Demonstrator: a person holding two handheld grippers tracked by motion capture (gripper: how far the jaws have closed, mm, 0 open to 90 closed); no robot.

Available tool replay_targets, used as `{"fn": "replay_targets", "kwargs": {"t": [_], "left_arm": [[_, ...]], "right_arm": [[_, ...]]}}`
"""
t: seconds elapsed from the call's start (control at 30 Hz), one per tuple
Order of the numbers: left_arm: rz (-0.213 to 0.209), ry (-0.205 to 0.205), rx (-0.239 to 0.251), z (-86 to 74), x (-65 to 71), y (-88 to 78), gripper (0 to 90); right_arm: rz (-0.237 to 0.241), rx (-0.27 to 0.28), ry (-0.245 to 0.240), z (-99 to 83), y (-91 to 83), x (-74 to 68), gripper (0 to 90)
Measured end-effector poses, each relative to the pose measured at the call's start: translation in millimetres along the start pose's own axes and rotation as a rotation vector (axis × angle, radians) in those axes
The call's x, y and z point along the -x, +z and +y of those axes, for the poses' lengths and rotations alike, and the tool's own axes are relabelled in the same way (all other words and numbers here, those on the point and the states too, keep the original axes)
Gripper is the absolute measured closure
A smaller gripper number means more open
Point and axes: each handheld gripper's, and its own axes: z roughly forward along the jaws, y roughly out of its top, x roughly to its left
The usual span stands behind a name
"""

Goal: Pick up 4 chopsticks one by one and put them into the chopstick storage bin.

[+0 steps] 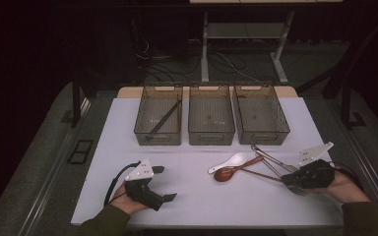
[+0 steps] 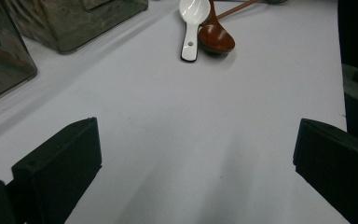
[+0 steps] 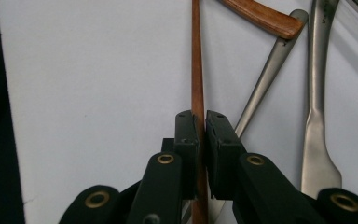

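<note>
Right tongs (image 3: 201, 122) clamped on a slender reddish-brown wooden chopstick (image 3: 196, 60) lying on the white table (image 3: 98, 70); left tongs (image 2: 198, 158) apart.

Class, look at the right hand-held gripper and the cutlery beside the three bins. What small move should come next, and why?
Probably a short lift straight up. The right hand-held gripper is shut on a thin brown chopstick that still lies on the table, close beside metal cutlery. Raising it first would clear those pieces before carrying it toward the bins.

Each black hand-held gripper (image 1: 170, 197) has brass rivets, a grey triangular plate and a trailing cable; sleeves olive.
</note>
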Motion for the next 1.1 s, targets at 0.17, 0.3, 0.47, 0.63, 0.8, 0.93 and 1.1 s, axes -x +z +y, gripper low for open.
{"fn": "replay_targets", "kwargs": {"t": [0.17, 0.3, 0.47, 0.63, 0.8, 0.93, 1.1], "left_arm": [[0.001, 0.0, -0.003, 0.1, 0.2, 0.3, 0.6], [0.002, 0.0, -0.005, 0.0, -0.1, 0.4, 0.6], [0.002, 0.001, -0.005, 0.0, -0.1, 0.4, 0.6], [0.002, 0.002, -0.005, 0.1, 0.1, 0.3, 0.6], [0.002, 0.001, -0.005, 0.0, -0.1, 0.2, 0.6], [0.002, 0.002, -0.006, 0.1, 0.2, 0.1, 0.6], [0.002, 0.001, -0.005, 0.0, 0.0, 0.5, 0.6]], "right_arm": [[-0.004, 0.013, 0.008, -8.0, -7.3, -0.7, 83.8], [-0.005, 0.021, 0.011, -13.2, -12.8, -2.0, 83.8], [-0.001, 0.054, 0.012, -14.0, -18.7, -3.1, 83.8], [0.004, 0.077, 0.007, -8.5, -19.0, -4.5, 83.8], [-0.008, 0.095, 0.004, -8.4, -26.9, -5.5, 83.9], [-0.018, 0.118, 0.012, -11.9, -33.7, -4.6, 83.8], [-0.023, 0.149, 0.016, -12.3, -39.6, -4.3, 83.8]]}}
